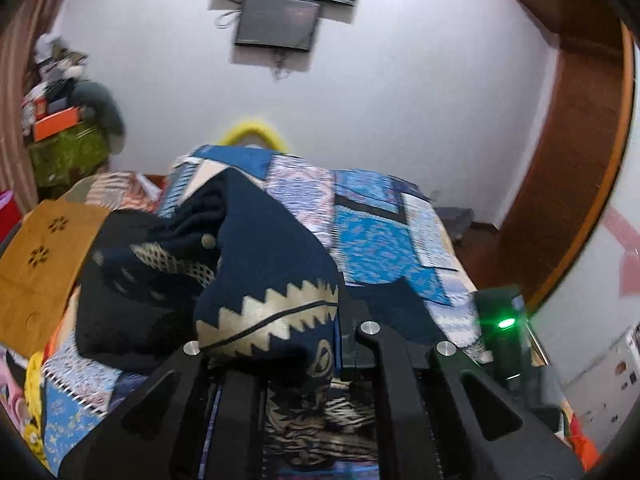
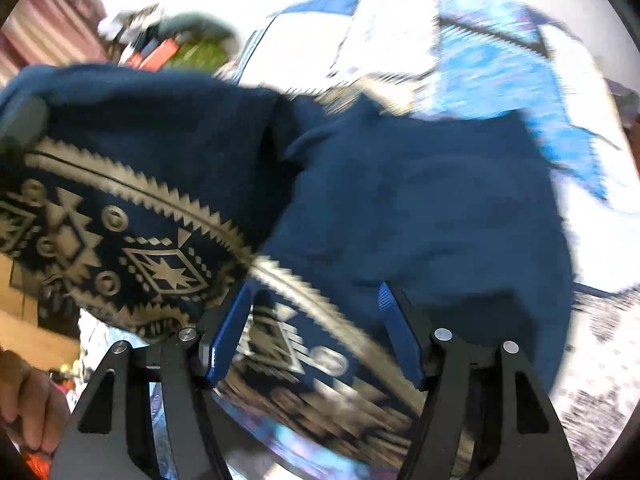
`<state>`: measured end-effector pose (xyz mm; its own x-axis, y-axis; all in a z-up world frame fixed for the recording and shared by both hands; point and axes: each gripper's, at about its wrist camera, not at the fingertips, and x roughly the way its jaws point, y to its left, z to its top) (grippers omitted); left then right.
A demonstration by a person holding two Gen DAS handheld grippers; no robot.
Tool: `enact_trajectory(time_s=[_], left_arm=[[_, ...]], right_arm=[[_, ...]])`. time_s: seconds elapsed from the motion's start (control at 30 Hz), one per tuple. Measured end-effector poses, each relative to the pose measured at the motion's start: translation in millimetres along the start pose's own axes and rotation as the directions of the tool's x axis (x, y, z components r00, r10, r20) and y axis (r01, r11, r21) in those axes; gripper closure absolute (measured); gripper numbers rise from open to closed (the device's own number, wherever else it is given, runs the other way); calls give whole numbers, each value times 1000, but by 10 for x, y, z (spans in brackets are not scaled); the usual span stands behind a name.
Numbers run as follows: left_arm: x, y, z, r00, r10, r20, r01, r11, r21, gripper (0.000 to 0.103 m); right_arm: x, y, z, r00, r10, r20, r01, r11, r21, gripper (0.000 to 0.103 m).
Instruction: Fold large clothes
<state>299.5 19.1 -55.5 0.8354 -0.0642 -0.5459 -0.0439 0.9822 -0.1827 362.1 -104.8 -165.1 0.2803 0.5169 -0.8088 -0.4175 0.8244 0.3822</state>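
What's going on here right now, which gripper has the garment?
A person is folding a dark blue patterned garment on a bed covered by a blue patchwork bedspread. The left gripper is shut on a bunched edge of the garment, holding it up off the bed. The right gripper has its jaws apart over the part of the garment that lies on the bed, with cloth between the fingers but no clear grip. The fold is not finished.

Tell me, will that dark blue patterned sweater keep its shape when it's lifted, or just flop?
Probably flop: the navy sweater already drapes and bunches in soft folds where the left gripper pinches it. It looks thick and knitted, so likely fairly heavy, sagging between grip points. It seems unlikely to slide easily on the patchwork bedspread.
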Motion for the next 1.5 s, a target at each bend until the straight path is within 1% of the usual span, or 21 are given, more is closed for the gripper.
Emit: enact_trajectory(time_s=[0.07, 0.17, 0.23, 0.33, 0.4, 0.47, 0.53, 0.67, 0.7, 0.73, 0.83, 0.9, 0.97, 1.0, 1.1, 1.13, 1.2, 1.27, 1.33, 1.4, 1.5], left_arm=[[99, -288, -40, 998, -49, -27, 50, 998, 44, 94], [299, -677, -202, 990, -111, -92, 122, 985, 119, 94], [492, -931, -425, 973, -146, -176, 176, 970, 165, 94], [805, -1120, -807, 920, -186, -346, 263, 945, 192, 94], [1001, -1134, -1071, 867, -184, -463, 301, 934, 191, 92], [1053, -1101, -1201, 840, -184, -510, 318, 929, 188, 92], [979, -1089, -1208, 848, -173, -501, 315, 925, 213, 87], [738, -1083, -1132, 840, -192, -507, 352, 904, 241, 58], [641, -1074, -1111, 842, -197, -503, 362, 896, 257, 47], [580, -1078, -1102, 848, -191, -495, 360, 892, 273, 43], [322, -1024, -1037, 888, -156, -432, 325, 878, 351, 38], [196, -1030, -1041, 913, -128, -388, 284, 881, 379, 32], [122, -880, -961, 933, -99, -347, 235, 896, 377, 28], [138, -780, -900, 940, -83, -330, 210, 905, 369, 22], [183, -525, -826, 953, -22, -302, 126, 936, 330, 16], [242, -413, -822, 949, 5, -315, 96, 947, 306, 16], [333, -237, -867, 937, 26, -349, 75, 960, 271, 16], [453, -137, -966, 923, 42, -382, 64, 963, 262, 16], [513, -36, -1123, 906, 26, -423, 84, 967, 240, 15], [500, 20, -1230, 902, 9, -432, 98, 969, 225, 15], [466, 52, -1268, 903, 12, -430, 97, 968, 232, 15]], right_arm=[[-274, -224, -107, 997, -67, 50, 65, 997, 29, 41], [-661, -569, -276, 979, -179, 99, 172, 982, 77, 40], [-876, -760, -413, 966, -234, 113, 221, 968, 115, 40], [-1068, -945, -557, 956, -270, 114, 250, 954, 163, 40], [-1167, -1027, -661, 954, -280, 111, 257, 949, 185, 40], [-1205, -1069, -725, 954, -279, 111, 254, 947, 198, 40], [-1223, -1009, -744, 955, -273, 116, 247, 948, 198, 40], [-1253, -874, -754, 959, -249, 136, 227, 960, 163, 40], [-1244, -825, -721, 960, -242, 143, 220, 964, 151, 40], [-1240, -774, -694, 961, -232, 152, 212, 968, 137, 40], [-1202, -579, -623, 966, -191, 177, 178, 980, 85, 41], [-1132, -491, -593, 969, -168, 180, 160, 985, 62, 40], [-994, -414, -566, 975, -153, 163, 148, 988, 41, 39], [-924, -394, -568, 976, -154, 151, 150, 988, 35, 38], [-674, -412, -608, 982, -161, 98, 158, 987, 33, 35], [-584, -441, -643, 983, -168, 71, 166, 985, 37, 35], [-416, -547, -750, 982, -190, 14, 189, 981, 50, 35], [-304, -682, -892, 981, -189, -33, 191, 979, 70, 35], [-262, -798, -1023, 984, -167, -65, 172, 980, 96, 32], [-283, -841, -1109, 986, -154, -62, 159, 982, 98, 31], [-388, -762, -1105, 978, -201, -61, 204, 977, 54, 31]])
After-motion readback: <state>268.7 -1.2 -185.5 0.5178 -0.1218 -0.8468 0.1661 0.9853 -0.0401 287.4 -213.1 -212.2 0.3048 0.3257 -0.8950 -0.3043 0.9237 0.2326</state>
